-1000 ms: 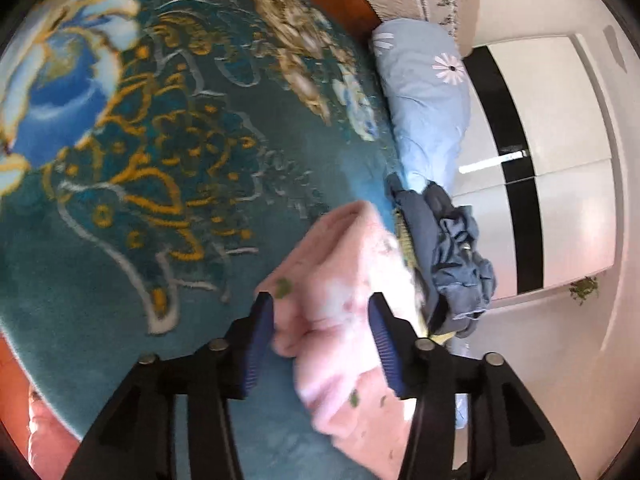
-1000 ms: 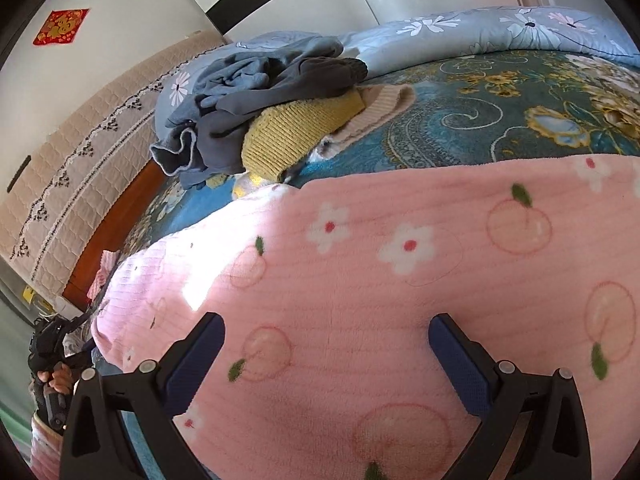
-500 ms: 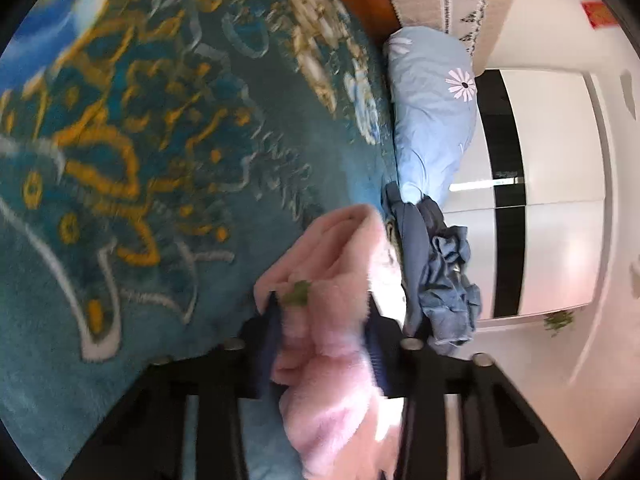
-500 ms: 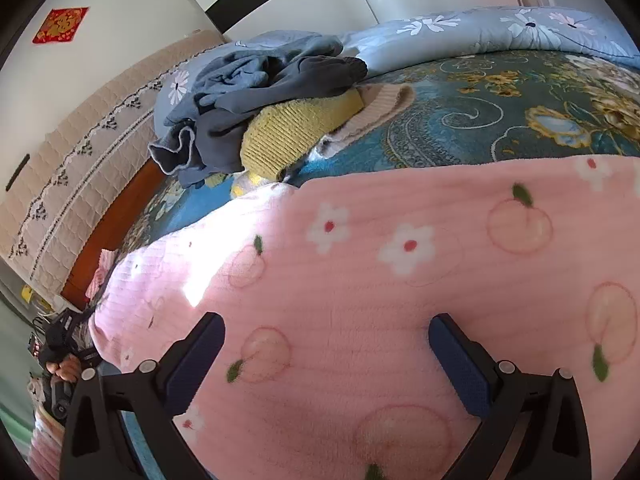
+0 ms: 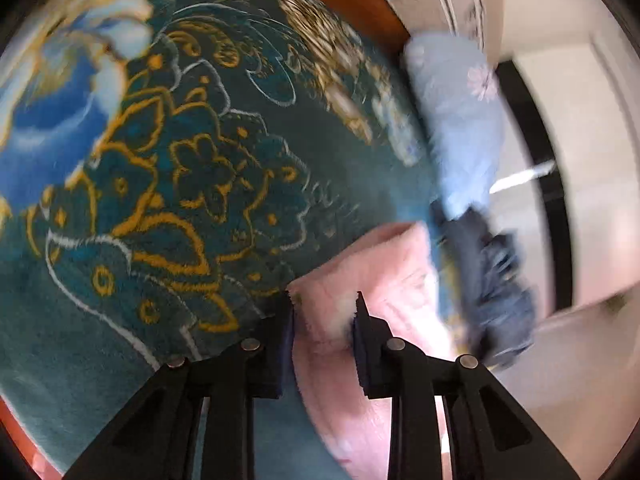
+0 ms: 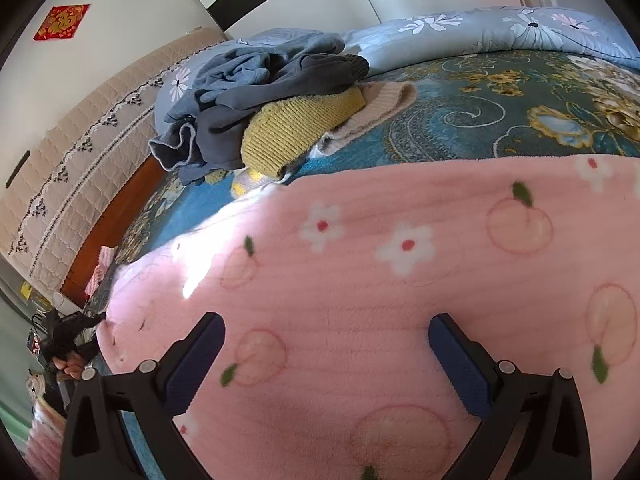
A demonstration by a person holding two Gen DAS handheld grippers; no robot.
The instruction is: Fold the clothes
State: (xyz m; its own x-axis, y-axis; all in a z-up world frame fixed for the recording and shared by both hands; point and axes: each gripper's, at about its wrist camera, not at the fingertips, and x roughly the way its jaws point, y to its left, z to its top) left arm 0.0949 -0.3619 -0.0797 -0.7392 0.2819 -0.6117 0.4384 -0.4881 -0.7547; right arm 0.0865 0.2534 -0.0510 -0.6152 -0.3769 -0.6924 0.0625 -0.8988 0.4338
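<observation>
A pink fleece garment printed with peaches and white flowers lies spread on the teal patterned bedspread. My right gripper hovers over its middle, open wide, with nothing pinched between the pads. In the left wrist view a bunched corner of the same pink garment sits between the pads of my left gripper. Its jaws are closing and the pads press into the fleece. That left gripper, with a hand on it, shows small at the garment's far left corner in the right wrist view.
A pile of grey-blue clothes rests on a yellow knit and a beige knit near the bed's head. A blue floral quilt runs behind them. A padded headboard and a white wardrobe border the bed.
My left gripper's jaws have closed in on the pink garment's corner, which now stands bunched between the pads, and the gripper has shifted a little. The right gripper has stayed still.
</observation>
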